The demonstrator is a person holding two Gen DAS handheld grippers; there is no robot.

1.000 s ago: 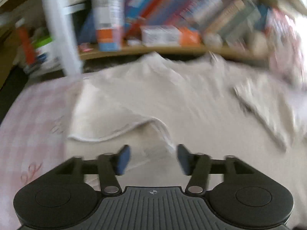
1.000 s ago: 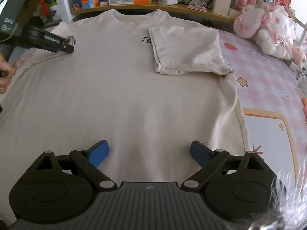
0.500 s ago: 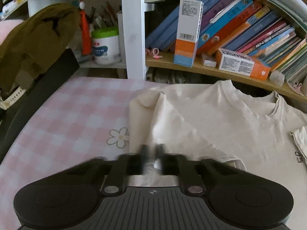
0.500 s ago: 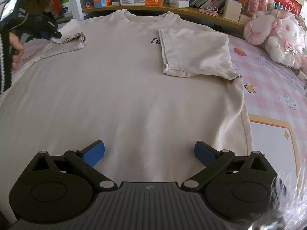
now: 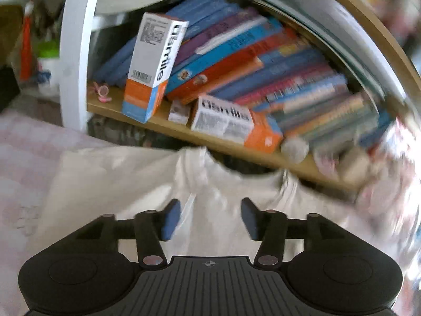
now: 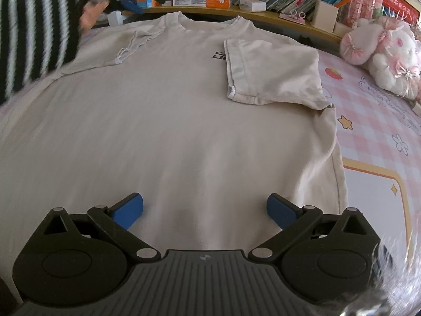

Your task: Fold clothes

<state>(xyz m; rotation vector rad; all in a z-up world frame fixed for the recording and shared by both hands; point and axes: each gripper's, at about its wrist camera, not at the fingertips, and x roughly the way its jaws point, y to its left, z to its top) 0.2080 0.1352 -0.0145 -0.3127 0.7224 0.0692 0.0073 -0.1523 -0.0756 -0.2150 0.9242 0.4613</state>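
Cream fabric fills the space under my right tongs [image 6: 205,209], whose blue pads stand spread as wide as they go, nothing between them, hovering over the lower middle of the T-shirt [image 6: 163,121]. It lies flat, front up, on a pink checked cover [image 6: 379,131] printed with stars and flowers. Its right sleeve [image 6: 271,71] is folded in over the chest and hides most of a small black print, of which I can read only "LI". The other sleeve [image 6: 134,43] lies folded in too, rumpled near the collar.

My left tongs [image 5: 209,218] have just been opening and now stand half apart with no cloth between the pads, just above the collar [image 5: 200,166]; that view is blurred. From the right side I see my left hand [image 6: 90,8] and striped sleeve [image 6: 34,34] up at the shirt's far left corner.

Beyond the collar runs a wooden shelf [image 5: 173,129] of leaning books. An upright white and orange box [image 5: 154,65] reads "smile" down its side; a second one [image 5: 234,123] lies flat with the same lettering. Far right, a pink plush toy [image 6: 381,50] sits on the cover.
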